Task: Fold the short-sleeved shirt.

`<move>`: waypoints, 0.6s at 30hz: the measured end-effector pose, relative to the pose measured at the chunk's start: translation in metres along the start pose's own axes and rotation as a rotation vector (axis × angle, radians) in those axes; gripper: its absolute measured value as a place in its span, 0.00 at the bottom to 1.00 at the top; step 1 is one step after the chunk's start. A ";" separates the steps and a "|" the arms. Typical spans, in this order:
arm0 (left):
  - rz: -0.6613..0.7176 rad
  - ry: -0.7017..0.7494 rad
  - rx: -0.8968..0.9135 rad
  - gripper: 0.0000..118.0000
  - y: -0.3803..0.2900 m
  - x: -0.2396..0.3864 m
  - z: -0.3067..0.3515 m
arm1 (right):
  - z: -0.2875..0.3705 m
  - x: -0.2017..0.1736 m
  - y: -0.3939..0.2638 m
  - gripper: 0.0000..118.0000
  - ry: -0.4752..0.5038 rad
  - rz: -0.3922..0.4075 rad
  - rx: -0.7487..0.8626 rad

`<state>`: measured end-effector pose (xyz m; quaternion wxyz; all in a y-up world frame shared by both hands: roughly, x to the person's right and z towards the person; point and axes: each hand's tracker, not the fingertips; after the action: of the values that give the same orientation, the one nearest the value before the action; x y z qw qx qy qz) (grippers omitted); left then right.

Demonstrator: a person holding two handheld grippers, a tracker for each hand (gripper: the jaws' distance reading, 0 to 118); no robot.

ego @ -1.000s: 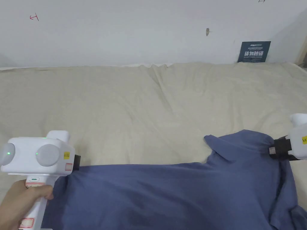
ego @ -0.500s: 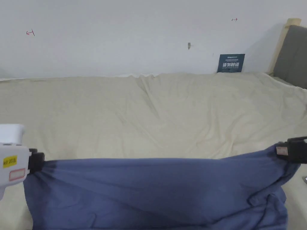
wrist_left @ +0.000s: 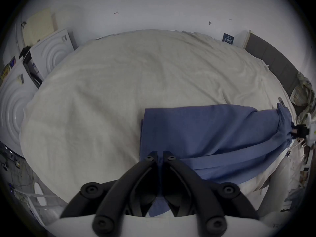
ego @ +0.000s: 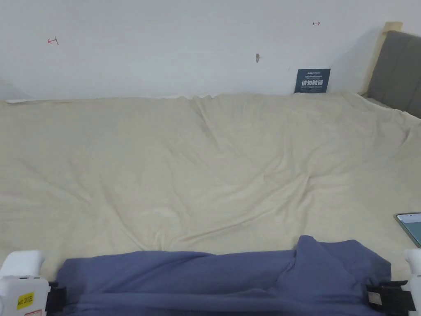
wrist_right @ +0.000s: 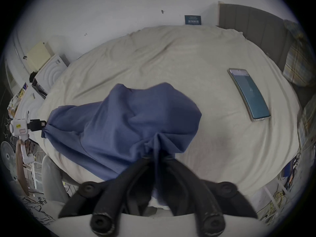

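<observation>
The blue cotton short-sleeved shirt (ego: 222,275) lies stretched along the near edge of the bed's cream bedsheet (ego: 197,164), hanging partly over that edge in the two gripper views. The left hand-held gripper (wrist_left: 159,157) has its black jaws closed tight on a pinch of cloth at the shirt's left end; the right hand-held gripper (wrist_right: 158,155) has its jaws closed on bunched cloth at the shirt's right end, where the fabric humps up in loose folds. Between the two grips the shirt sags in long creases. A phone with a teal screen (wrist_right: 249,95) lies flat on the bedsheet to the right of the shirt, well apart from it. Beyond the shirt, a small dark blue sign (ego: 312,80) leans against the white wall at the far side of the bed, beside a grey padded headboard (ego: 396,70)
</observation>
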<state>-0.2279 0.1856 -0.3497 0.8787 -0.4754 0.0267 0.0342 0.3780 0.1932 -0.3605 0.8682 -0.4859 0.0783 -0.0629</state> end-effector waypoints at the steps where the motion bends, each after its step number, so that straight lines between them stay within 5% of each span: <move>1: 0.005 -0.019 0.012 0.23 0.000 -0.003 -0.001 | 0.000 0.002 0.000 0.29 0.001 0.005 0.002; 3: 0.055 0.004 0.012 0.72 0.003 -0.010 0.000 | 0.004 0.003 0.000 0.71 -0.074 0.013 0.025; 4: 0.066 0.015 0.019 0.95 0.004 -0.015 0.002 | 0.010 0.004 0.001 0.80 -0.083 0.015 0.042; 12: 0.116 -0.085 0.174 0.99 0.011 -0.014 0.072 | 0.076 -0.022 0.018 0.80 0.014 -0.013 0.326; 14: 0.141 -0.131 0.216 0.82 0.013 -0.011 0.086 | 0.084 -0.041 0.023 0.71 0.078 0.018 0.367; 15: 0.139 -0.151 0.235 0.63 0.013 -0.009 0.090 | 0.084 -0.051 0.024 0.57 0.078 0.025 0.380; 17: 0.133 -0.163 0.231 0.16 0.012 -0.004 0.095 | 0.082 -0.072 0.024 0.07 0.086 0.057 0.437; 18: 0.118 -0.152 0.222 0.05 0.011 0.000 0.095 | 0.078 -0.080 0.023 0.00 0.082 0.057 0.439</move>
<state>-0.2270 0.2715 -0.3072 0.9219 -0.3687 -0.0083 0.1185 0.3157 0.2848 -0.3343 0.9507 -0.2800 0.1114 -0.0736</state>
